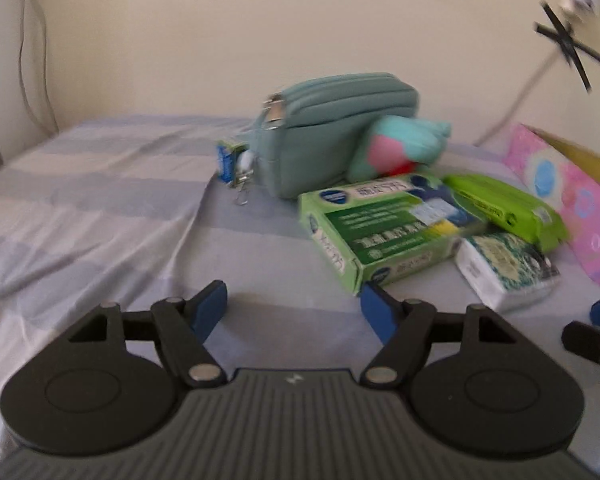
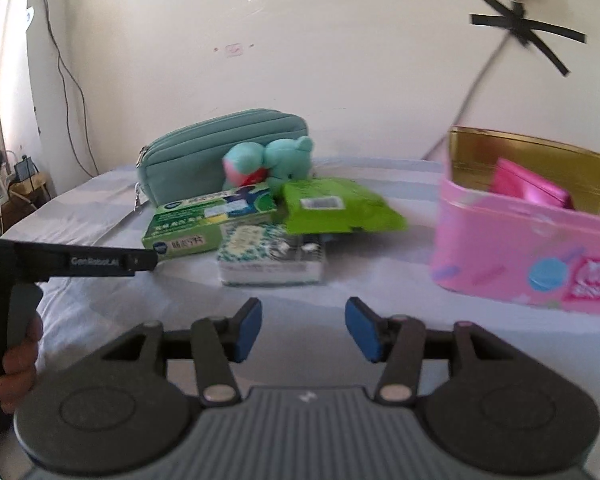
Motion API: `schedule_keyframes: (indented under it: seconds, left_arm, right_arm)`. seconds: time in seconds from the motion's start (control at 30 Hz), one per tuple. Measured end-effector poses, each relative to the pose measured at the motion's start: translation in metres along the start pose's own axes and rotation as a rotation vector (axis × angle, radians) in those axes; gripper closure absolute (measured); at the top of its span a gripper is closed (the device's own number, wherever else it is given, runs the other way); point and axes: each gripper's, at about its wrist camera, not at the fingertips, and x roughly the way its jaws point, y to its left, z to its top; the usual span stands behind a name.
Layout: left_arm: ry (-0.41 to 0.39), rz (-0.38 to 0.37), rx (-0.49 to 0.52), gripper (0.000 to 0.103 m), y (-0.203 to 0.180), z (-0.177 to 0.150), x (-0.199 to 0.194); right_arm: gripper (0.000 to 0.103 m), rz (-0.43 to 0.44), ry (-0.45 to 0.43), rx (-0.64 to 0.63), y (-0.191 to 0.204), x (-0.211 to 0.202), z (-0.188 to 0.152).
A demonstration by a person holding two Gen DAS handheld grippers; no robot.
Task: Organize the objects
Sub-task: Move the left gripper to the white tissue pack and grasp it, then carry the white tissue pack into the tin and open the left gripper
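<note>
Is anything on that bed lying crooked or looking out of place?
Yes. The green wipes pack lies tilted, propped across the green box and the tissue pack, in a loose heap. The pink tin stands open, nearly empty. Nothing looks spilled or damaged.

A striped bed sheet (image 2: 100, 200) carries, ahead of the gripper, a teal pouch (image 2: 220, 152), green box (image 2: 204, 220), tissue pack (image 2: 268, 256), and, right, a pink tin (image 2: 520, 256).

Left tongs (image 1: 293, 307) spread wide, empty; right tongs (image 2: 303, 329) likewise.
</note>
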Motion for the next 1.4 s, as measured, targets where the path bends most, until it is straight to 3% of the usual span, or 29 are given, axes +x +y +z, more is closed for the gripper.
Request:
schedule_keyframes:
  seconds: [0.1,0.23,0.37,0.4,0.43,0.5,0.57,0.7,0.87,1.0,1.13,1.2,1.27,1.3,1.33,1.4]
  left_arm:
    - [-0.009,-0.024,-0.03,0.024,0.003,0.0,-0.001]
    - [-0.015,-0.04,-0.026,0.024,0.001,-0.002,-0.002]
    - [-0.018,-0.054,-0.045,0.024,0.004,-0.003,-0.002]
    - [-0.019,-0.057,-0.048,0.024,0.004,-0.004,-0.003]
    - [-0.019,-0.063,-0.049,0.024,0.006,-0.003,-0.001]
    - [-0.02,-0.077,-0.054,0.024,0.008,-0.002,-0.001]
    - [-0.025,-0.093,-0.061,0.024,0.009,-0.002,-0.002]
    - [-0.046,-0.163,-0.059,0.025,0.005,-0.004,-0.011]
    - [-0.013,-0.343,-0.05,0.025,-0.024,0.005,-0.012]
    - [0.025,-0.368,0.044,0.024,-0.054,0.009,0.0]
    - [0.113,-0.382,-0.008,0.02,-0.059,0.015,0.026]
    - [0.104,-0.374,-0.031,0.009,-0.059,0.015,0.03]
    - [0.098,-0.372,-0.028,0.013,-0.066,0.014,0.031]
    - [0.096,-0.377,-0.006,0.026,-0.071,0.013,0.03]
    - [0.097,-0.389,0.023,0.032,-0.074,0.012,0.027]
    - [0.095,-0.382,0.056,0.034,-0.081,0.008,0.018]
  right_arm:
    - [0.019,0.014,0.018,0.014,0.004,0.017,0.013]
    - [0.015,0.018,0.054,-0.007,0.011,0.047,0.026]
    - [0.027,0.031,0.076,-0.028,0.015,0.053,0.025]
    - [0.04,0.028,0.079,-0.04,0.016,0.049,0.022]
    - [0.043,0.026,0.081,-0.057,0.016,0.043,0.017]
    - [0.06,0.023,0.078,-0.093,0.015,0.027,0.006]
    - [0.066,0.009,0.073,-0.119,0.015,0.005,-0.007]
    - [0.066,0.025,0.06,-0.119,0.008,-0.03,-0.026]
    - [0.06,0.009,0.059,-0.111,-0.004,-0.022,-0.016]
    - [0.055,0.028,0.06,-0.112,-0.01,-0.005,-0.004]
    - [0.051,0.049,0.068,-0.145,-0.006,0.016,0.004]
    - [0.048,0.073,0.07,-0.157,-0.003,0.024,0.007]
    - [0.047,0.093,0.066,-0.164,0.0,0.031,0.01]
    - [0.052,0.104,0.069,-0.163,0.001,0.033,0.012]
    - [0.055,0.119,0.069,-0.161,0.002,0.033,0.013]
    - [0.058,0.114,0.063,-0.164,0.002,0.029,0.01]
